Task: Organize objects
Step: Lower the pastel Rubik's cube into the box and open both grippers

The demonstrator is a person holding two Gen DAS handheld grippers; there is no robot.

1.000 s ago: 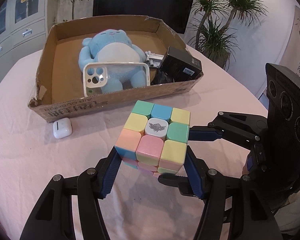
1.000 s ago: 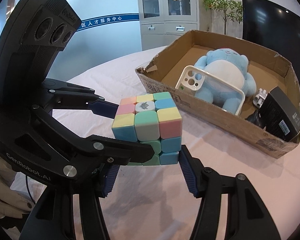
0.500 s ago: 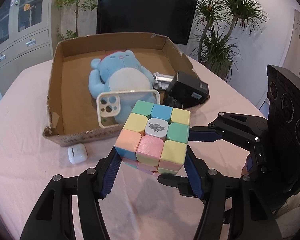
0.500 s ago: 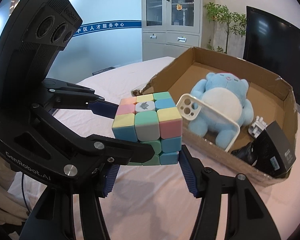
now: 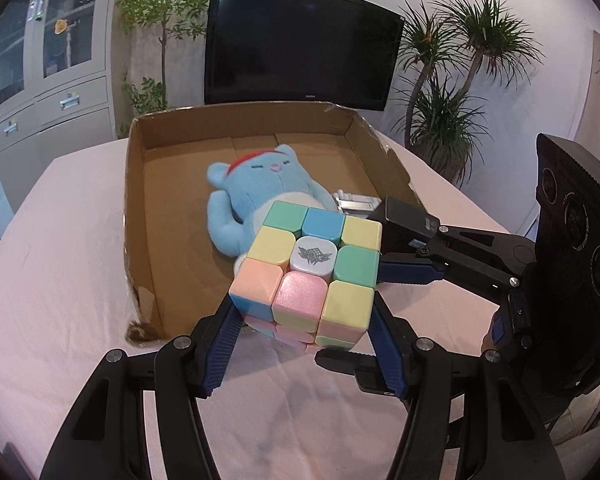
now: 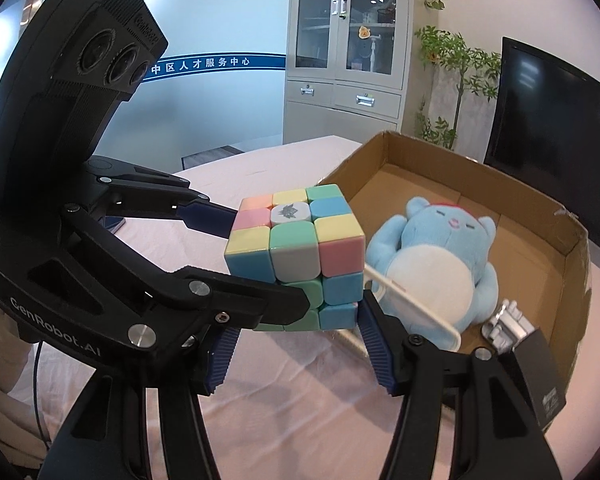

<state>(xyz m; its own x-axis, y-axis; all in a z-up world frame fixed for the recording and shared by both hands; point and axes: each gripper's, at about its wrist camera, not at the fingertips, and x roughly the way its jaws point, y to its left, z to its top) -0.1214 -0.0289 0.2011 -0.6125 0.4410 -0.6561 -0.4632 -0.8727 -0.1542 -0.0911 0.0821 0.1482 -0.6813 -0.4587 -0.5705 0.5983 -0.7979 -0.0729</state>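
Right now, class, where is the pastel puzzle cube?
The pastel puzzle cube sits centre in both wrist views, clamped between both grippers above the cardboard box's near wall.

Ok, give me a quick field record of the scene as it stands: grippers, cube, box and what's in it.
left gripper: shut on cube
right gripper: shut on cube
cube: pastel, held off the tablecloth, at the box's near edge
box: open cardboard, on the table
box contents: blue plush, phone case, black box, silver part

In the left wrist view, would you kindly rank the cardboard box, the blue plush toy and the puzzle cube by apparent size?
1. cardboard box
2. blue plush toy and puzzle cube: unsure, since the cube is nearer the camera and hides part of the toy.
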